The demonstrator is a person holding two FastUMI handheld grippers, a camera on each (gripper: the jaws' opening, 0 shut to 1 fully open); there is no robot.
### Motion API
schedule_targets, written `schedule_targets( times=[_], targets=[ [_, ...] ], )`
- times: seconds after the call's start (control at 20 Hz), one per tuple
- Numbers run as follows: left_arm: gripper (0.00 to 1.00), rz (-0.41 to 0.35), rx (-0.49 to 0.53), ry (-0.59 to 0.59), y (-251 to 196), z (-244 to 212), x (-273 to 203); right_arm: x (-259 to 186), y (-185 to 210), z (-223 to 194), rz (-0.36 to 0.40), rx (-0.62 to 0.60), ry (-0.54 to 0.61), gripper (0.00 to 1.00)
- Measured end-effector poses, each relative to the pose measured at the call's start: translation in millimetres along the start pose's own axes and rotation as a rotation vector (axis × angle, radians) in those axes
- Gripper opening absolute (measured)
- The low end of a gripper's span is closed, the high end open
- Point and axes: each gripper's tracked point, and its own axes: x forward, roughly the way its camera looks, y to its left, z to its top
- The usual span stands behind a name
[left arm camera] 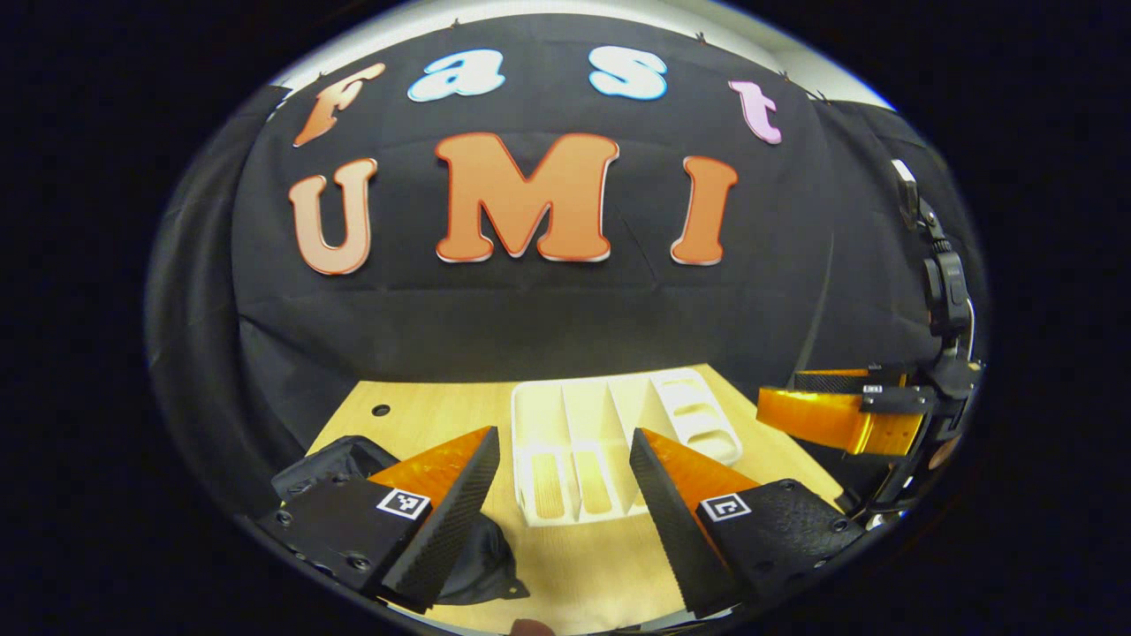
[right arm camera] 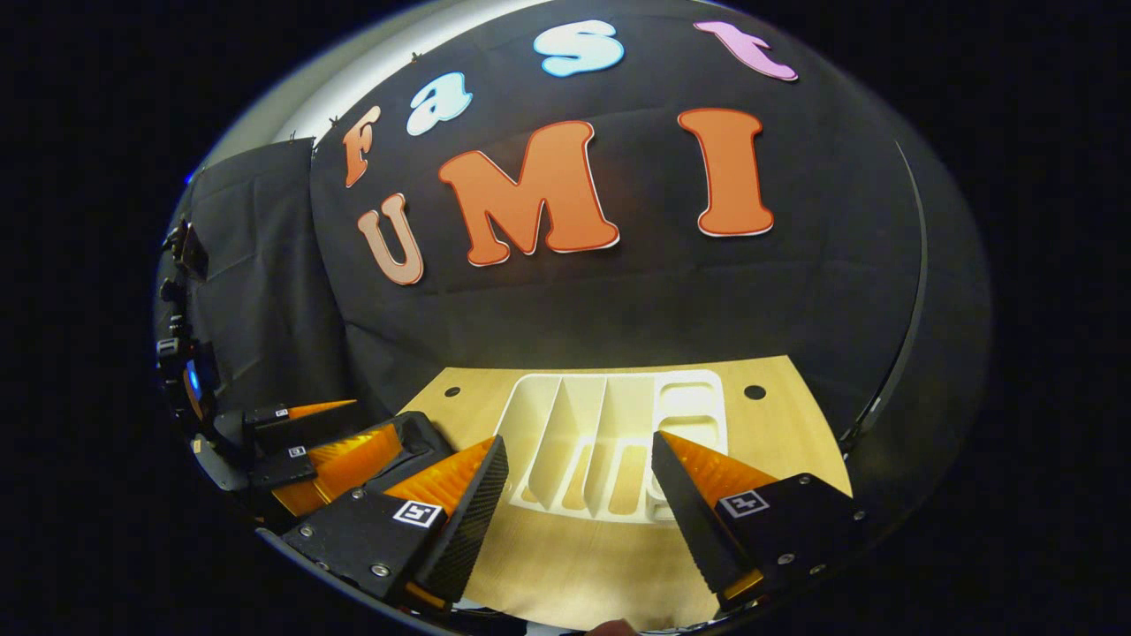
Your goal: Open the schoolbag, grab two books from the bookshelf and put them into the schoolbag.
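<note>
The schoolbag, a dark soft bundle, lies on the wooden surface at the near left, partly behind the left hand-held gripper; in the right gripper view it sits just left of the white bookshelf. Whether it is open or zipped I cannot tell. The bookshelf lies flat mid-surface with its divided slots showing bare, and no books can be made out in them. That fits either books already packed away or books kept somewhere out of frame, so I judge no stage.

Both hand-held grippers hover above the surface, each with its fingers spread wide and nothing between them. The right hand-held gripper points at the bookshelf; in the left gripper view it hangs at the far right edge.

For any work on the bag, 1 hand-held gripper should pin the limp fabric while the other pulls, since soft cloth will drag along otherwise.
</note>
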Motion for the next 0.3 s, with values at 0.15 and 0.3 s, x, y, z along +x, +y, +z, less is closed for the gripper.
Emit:
schedule_targets(
  times=[0.15,0.3],
  targets=[
    [0.95,0.033,-0.022,-0.094,-9.8,21.9,-16.3,-13.5,-8.9,19.3,-0.005,-0.04,-0.063,0.98],
    [0.95,0.053,-0.021,-0.175,-19.8,46.9,-21.9,-23.5,-17.2,41.4,-0.033,-0.066,-0.148,0.98]
  ],
)
